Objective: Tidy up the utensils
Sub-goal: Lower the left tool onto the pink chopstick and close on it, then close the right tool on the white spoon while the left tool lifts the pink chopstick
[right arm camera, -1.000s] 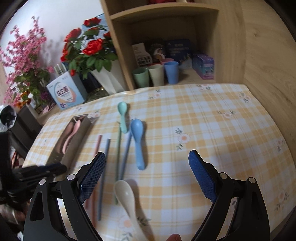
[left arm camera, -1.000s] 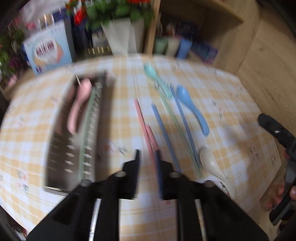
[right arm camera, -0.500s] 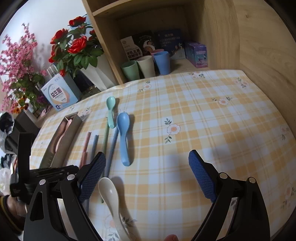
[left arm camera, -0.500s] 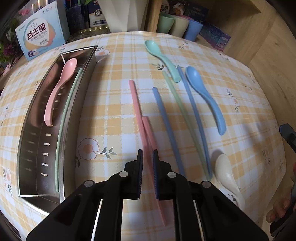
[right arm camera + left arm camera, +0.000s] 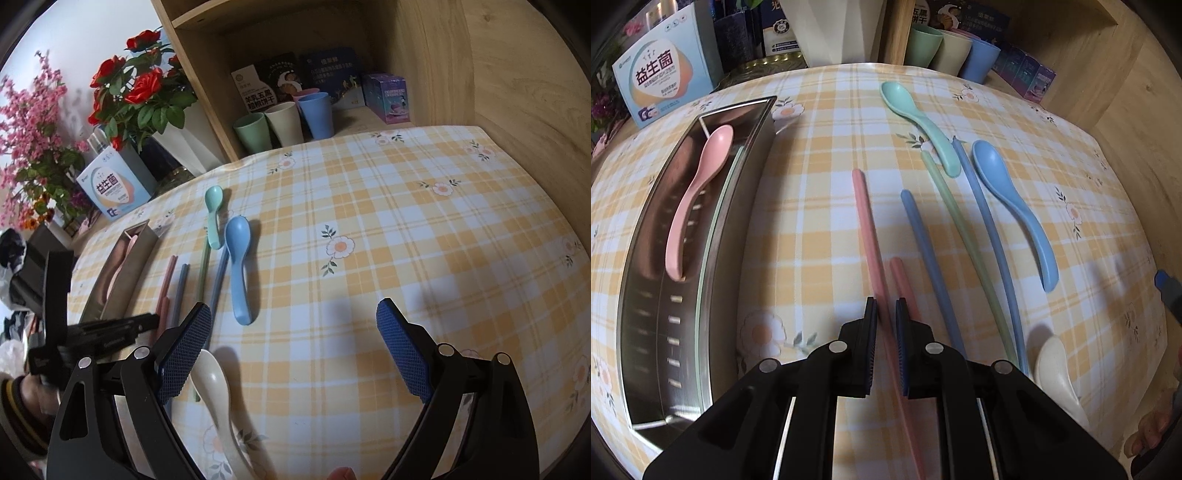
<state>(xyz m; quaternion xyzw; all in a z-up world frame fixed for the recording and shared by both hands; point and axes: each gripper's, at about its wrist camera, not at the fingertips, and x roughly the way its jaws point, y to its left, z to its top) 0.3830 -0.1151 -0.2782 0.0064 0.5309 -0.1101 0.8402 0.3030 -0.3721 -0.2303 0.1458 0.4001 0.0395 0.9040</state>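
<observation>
My left gripper (image 5: 886, 306) is shut to a thin slit low over the near part of a long pink chopstick (image 5: 866, 221), which lies on the cloth and shows through the slit; a shorter-looking pink chopstick (image 5: 903, 280) lies just right of it. Further right lie a blue chopstick (image 5: 923, 243), a green chopstick (image 5: 956, 214), another blue chopstick (image 5: 986, 214), a mint spoon (image 5: 916, 118), a blue spoon (image 5: 1012, 199) and a cream spoon (image 5: 1056, 373). The metal tray (image 5: 746, 206) at left holds a pink spoon (image 5: 698, 199) and a green chopstick (image 5: 709, 236). My right gripper (image 5: 293, 308) is open and empty beside the cream spoon (image 5: 214, 387).
Three cups (image 5: 280, 122) stand on the shelf at the table's far edge, beside a white vase of roses (image 5: 184, 144) and a light blue box (image 5: 665, 77). A wooden wall (image 5: 517, 110) borders the table on the right. A hand (image 5: 22, 398) holds the left gripper.
My left gripper has come down and closer to the cloth, settling over the pink chopsticks. My right gripper has sunk a little and stays open. The utensils have not moved.
</observation>
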